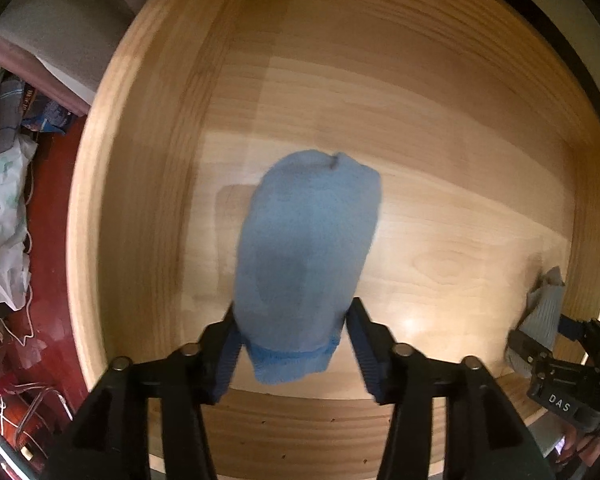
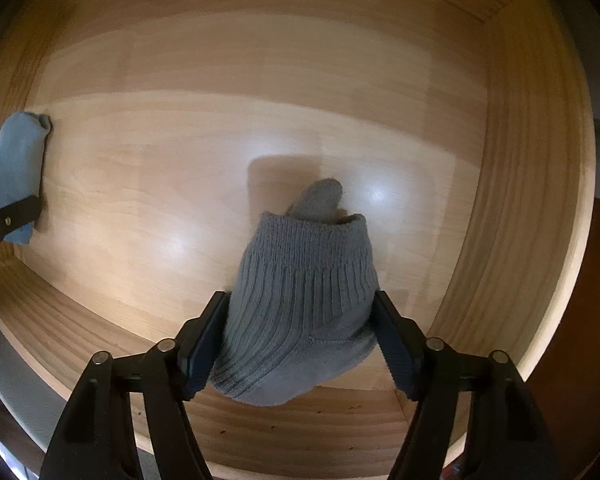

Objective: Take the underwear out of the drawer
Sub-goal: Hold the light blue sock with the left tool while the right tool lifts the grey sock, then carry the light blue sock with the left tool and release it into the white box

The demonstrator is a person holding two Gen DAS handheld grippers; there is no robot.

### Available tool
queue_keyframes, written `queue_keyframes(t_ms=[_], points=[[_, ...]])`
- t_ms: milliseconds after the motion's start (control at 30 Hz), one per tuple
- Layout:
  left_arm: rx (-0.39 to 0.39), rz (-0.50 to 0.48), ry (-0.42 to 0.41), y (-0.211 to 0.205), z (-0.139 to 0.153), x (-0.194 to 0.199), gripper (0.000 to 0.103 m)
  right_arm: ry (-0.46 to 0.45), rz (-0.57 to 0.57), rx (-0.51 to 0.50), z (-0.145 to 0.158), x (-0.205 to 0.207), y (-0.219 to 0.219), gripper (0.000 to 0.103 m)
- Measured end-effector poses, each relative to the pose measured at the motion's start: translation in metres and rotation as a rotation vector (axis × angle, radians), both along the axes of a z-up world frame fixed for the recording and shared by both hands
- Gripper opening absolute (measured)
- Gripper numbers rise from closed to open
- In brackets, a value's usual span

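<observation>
My left gripper is shut on a light blue rolled sock and holds it above the wooden drawer floor. My right gripper is shut on a grey ribbed rolled sock, also over the drawer floor. Each sock casts a shadow on the wood below it. The right gripper with the grey sock shows at the right edge of the left wrist view. The left gripper with the blue sock shows at the left edge of the right wrist view.
The drawer has a left wall, a right wall and a front edge. Left of the drawer lie a red floor, crumpled white bags, cables and a grey cushion.
</observation>
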State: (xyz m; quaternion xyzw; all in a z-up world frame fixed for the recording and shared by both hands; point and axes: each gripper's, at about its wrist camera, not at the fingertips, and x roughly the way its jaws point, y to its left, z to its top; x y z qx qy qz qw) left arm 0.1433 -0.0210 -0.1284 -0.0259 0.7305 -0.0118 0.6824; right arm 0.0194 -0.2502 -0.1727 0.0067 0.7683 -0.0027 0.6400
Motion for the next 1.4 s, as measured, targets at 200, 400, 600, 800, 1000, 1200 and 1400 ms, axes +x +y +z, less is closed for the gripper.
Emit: queue_keyframes(t_ms=[200, 400, 600, 800, 1000, 1200, 1400], points=[[0.026, -0.029, -0.018, -0.001, 0.002, -0.008, 0.036, -0.001, 0.007, -0.016, -0.004, -0.011, 0.009, 0.048], [0.000, -0.025, -0.025, 0.003, 0.003, -0.015, 0.032, -0.029, -0.054, -0.008, -0.002, -0.022, 0.009, 0.040], [-0.030, -0.021, -0.043, 0.021, 0.009, -0.021, 0.031, -0.075, -0.091, 0.002, 0.003, -0.033, 0.015, 0.039], [-0.036, -0.026, -0.076, 0.028, 0.018, -0.025, 0.031, -0.081, -0.095, -0.013, 0.004, -0.037, 0.027, 0.039], [-0.007, -0.062, -0.134, 0.023, 0.029, -0.042, 0.031, -0.076, -0.099, -0.021, 0.007, -0.041, 0.034, 0.039], [-0.007, -0.082, -0.193, 0.018, 0.048, -0.052, 0.031, -0.079, -0.131, -0.001, 0.010, -0.039, 0.012, 0.039], [-0.020, -0.106, -0.265, 0.016, 0.067, -0.067, 0.031, -0.088, -0.180, 0.039, 0.012, -0.043, 0.002, 0.039]])
